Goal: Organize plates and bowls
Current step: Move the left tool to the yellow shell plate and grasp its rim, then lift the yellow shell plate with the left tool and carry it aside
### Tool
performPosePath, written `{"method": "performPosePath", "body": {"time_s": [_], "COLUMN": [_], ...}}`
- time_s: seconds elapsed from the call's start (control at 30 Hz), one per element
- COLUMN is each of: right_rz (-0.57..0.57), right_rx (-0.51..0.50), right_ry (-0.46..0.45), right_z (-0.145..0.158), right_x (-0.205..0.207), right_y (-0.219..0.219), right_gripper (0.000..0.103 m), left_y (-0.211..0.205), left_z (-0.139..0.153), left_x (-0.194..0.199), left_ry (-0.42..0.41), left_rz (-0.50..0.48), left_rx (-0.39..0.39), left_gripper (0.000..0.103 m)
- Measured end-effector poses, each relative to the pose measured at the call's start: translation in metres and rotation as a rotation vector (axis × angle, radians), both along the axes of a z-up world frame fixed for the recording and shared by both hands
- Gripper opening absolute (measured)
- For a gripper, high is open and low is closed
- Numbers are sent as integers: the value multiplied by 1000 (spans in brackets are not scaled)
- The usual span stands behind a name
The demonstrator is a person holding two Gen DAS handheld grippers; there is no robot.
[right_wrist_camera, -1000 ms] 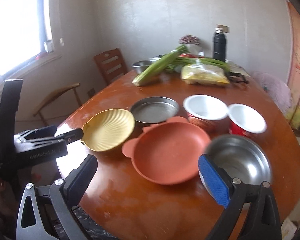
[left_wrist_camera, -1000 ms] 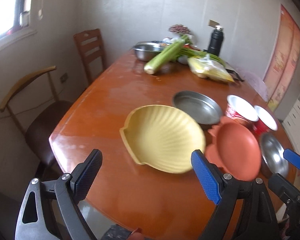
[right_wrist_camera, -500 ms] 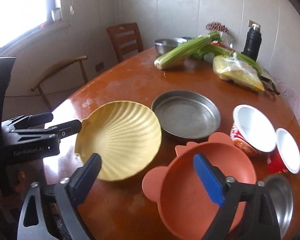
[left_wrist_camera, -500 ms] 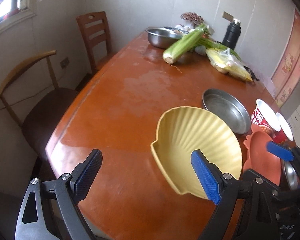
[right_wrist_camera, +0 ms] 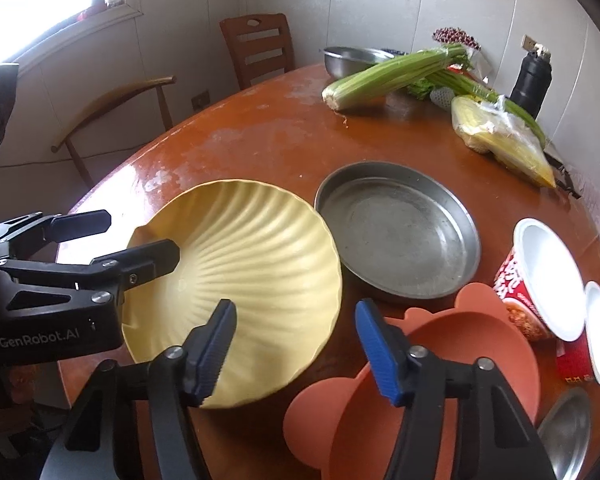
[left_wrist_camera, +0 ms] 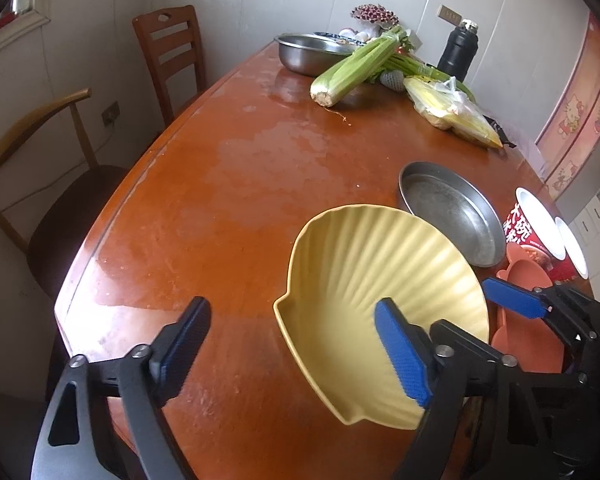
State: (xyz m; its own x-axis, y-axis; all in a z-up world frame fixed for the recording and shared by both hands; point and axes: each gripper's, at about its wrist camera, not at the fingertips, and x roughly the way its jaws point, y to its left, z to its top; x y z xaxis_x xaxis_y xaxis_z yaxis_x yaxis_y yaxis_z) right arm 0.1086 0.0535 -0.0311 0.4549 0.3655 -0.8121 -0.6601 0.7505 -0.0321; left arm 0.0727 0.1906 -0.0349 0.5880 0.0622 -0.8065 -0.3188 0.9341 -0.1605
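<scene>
Both grippers hang over the wooden table (left_wrist_camera: 228,184), jaws spread wide and gripping nothing. Left gripper (left_wrist_camera: 296,354) straddles the near rim of the yellow shell plate (left_wrist_camera: 364,276); right gripper (right_wrist_camera: 296,350) sits between that plate and the orange plate (right_wrist_camera: 464,364), steel pan (right_wrist_camera: 396,232) just behind.

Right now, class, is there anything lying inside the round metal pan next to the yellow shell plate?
No, the metal pan shows only its bare grey bottom, and the yellow shell plate beside it is just as bare.
</scene>
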Motion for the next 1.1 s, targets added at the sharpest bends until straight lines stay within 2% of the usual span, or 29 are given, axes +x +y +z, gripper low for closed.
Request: {"method": "performPosePath", "body": {"time_s": [0.07,0.13,0.2,0.33,0.5,0.77,0.87,1.1], "right_rz": [0,6,16,24,22,24,25,32], "right_rx": [-3,-1,6,-2,8,65,84,124], "right_ry": [6,11,15,9,21,63,65,86], "right_z": [-2,-3,-3,-3,-3,2,5,5], "right_x": [4,5,5,4,6,2,-2,-9], "right_y": [2,3,4,6,7,8,11,19], "right_gripper": [58,55,55,55,55,56,56,56], "left_y": [-1,-1,-1,-3,-2,12,22,34], "left_z": [-3,-6,-8,-7,-8,-5,-5,-4], "left_x": [3,5,6,7,9,18,26,45], "left_ry": [14,31,36,30,37,39,43,52], "left_rz": [-5,-5,-16,-18,-9,9,17,25], "left_rx": [-10,-31,-64,-72,-68,-51,-66,-29], "left_gripper": [71,57,53,44,41,41,41,41]}}
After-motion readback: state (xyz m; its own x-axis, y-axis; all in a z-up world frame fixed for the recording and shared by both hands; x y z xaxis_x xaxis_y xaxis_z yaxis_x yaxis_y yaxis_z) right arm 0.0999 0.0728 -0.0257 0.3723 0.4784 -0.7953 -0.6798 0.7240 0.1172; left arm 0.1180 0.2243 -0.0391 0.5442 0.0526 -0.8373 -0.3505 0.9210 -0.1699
